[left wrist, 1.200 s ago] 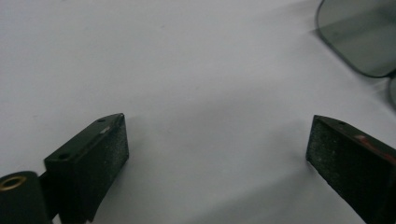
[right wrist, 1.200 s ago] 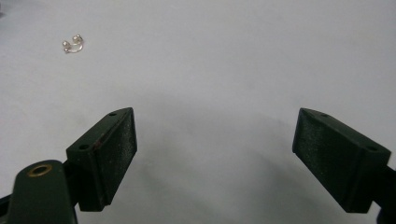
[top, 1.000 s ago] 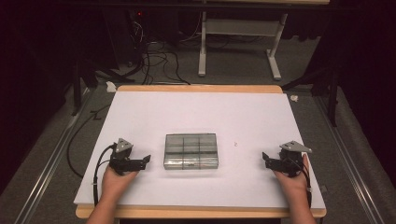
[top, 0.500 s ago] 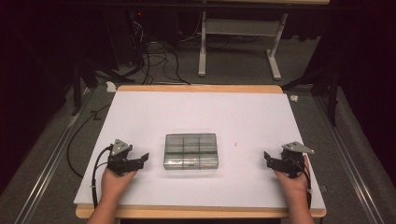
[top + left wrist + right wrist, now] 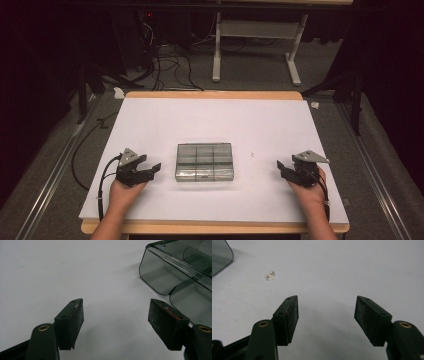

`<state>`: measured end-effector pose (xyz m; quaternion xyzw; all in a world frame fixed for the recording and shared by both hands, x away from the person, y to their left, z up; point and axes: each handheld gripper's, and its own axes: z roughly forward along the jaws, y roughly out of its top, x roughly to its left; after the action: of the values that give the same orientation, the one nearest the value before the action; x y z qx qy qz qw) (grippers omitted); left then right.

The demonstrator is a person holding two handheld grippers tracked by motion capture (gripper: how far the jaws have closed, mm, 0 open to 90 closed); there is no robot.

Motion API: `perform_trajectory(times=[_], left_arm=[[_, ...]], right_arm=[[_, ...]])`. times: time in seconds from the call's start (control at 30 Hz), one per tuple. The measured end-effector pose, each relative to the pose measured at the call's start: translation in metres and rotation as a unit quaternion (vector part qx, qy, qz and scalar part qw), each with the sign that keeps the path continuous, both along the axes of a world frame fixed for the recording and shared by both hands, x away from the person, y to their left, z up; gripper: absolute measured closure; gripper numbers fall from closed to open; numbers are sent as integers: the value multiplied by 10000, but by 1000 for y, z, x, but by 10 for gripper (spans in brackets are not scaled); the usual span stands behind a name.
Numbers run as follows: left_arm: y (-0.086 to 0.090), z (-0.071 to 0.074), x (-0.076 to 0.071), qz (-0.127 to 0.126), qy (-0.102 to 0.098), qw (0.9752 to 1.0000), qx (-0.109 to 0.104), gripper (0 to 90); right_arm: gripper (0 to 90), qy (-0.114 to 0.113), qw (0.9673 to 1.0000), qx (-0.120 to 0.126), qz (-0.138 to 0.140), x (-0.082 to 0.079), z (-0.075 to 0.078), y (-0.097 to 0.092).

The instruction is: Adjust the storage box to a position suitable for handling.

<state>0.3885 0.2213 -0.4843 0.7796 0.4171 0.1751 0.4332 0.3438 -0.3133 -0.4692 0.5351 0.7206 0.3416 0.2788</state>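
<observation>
A clear smoke-grey compartment box (image 5: 204, 161) lies shut in the middle of the white table top (image 5: 210, 125). My left gripper (image 5: 156, 167) rests on the table to its left, open, with nothing between its pads; the box's corner (image 5: 162, 277) lies ahead and to the right of its jaws. My right gripper (image 5: 281, 166) rests at the box's right, some way off. Its jaws have just been closing a little, but they stand apart with only bare table between them. A tiny clear plastic piece (image 5: 269, 275) lies ahead of its left jaw, also seen as a speck (image 5: 253, 154) between box and right gripper.
The table's wooden edge (image 5: 210, 227) runs along the front. Beyond the far edge stand a white metal stand (image 5: 257, 45) and loose cables (image 5: 165, 65) on the grey floor. Each gripper's cable (image 5: 102, 185) trails back beside the forearm.
The right gripper's jaws stand slightly closer together than before. Both hands and the box stay where they were.
</observation>
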Motion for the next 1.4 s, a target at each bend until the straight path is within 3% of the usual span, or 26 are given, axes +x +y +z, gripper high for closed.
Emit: perform_trajectory(times=[0.13, 0.4, 0.77, 1.13, 1.4], left_arm=[[-3, 0, 1, -111, 69, 9998, 141, 305], [-6, 0, -1, -108, -20, 9996, 269, 305], [-6, 0, -2, -135, -77, 9995, 282, 305], [-7, 0, -2, -150, -60, 9994, 295, 298], [-8, 0, -2, -159, -105, 9993, 332, 297]], right_arm=[[393, 44, 9999, -8, 106, 6, 2, 11], [454, 138, 9995, 13, 290, 18, 4, 32], [575, 290, 9982, 46, 522, 39, 4, 59], [768, 499, 9957, 76, 772, 52, 0, 77], [821, 639, 9944, 14, 840, 60, -2, 84]])
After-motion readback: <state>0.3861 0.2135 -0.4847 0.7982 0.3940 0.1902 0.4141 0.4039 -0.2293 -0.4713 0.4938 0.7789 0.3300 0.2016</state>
